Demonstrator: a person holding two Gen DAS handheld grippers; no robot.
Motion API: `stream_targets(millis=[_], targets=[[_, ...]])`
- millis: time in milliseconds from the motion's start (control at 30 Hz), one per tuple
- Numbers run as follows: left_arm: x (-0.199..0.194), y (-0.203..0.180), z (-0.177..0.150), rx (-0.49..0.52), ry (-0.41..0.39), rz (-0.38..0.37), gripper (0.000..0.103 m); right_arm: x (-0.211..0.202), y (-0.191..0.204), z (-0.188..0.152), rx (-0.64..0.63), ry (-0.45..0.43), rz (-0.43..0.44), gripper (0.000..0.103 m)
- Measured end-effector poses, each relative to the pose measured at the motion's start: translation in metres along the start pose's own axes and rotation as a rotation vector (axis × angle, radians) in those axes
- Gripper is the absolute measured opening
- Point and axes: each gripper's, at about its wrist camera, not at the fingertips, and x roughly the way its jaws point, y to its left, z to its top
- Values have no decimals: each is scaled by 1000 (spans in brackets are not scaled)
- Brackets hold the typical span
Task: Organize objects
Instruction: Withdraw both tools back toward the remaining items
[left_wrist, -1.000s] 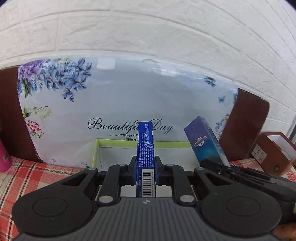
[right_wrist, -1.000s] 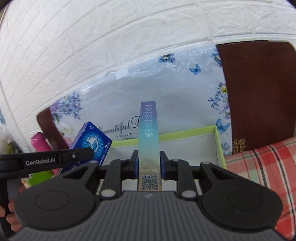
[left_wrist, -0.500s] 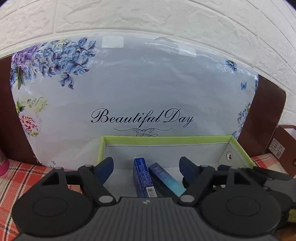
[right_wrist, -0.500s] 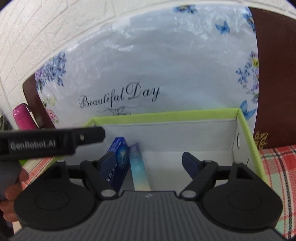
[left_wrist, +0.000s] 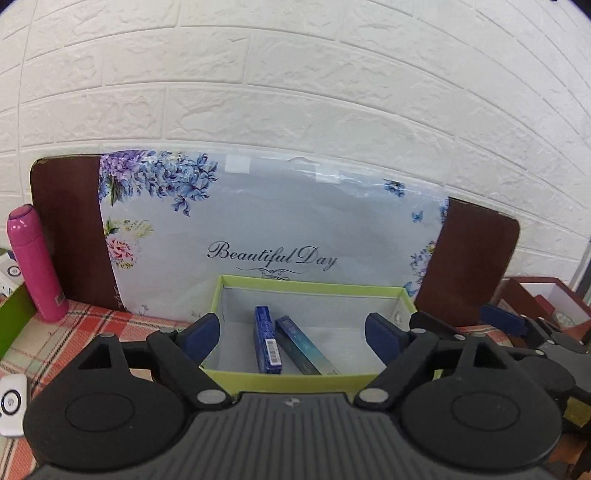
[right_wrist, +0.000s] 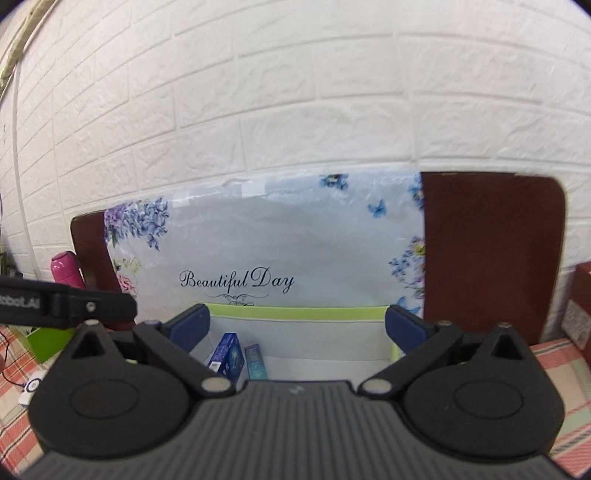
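Jaws on left gripper and right gripper both opening wide, nothing between them; dark blue carton and teal carton lie side by side in green-rimmed box ahead, long axes running away from jaws, left gripper likely nearer

Right tongs opening, empty, two slim boxes in green-rimmed box
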Motion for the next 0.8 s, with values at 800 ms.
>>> stream_targets(millis=[800], targets=[[-50, -24, -114, -17, 166, 56, 93, -119, -12, -119, 22, 224, -143, 103]])
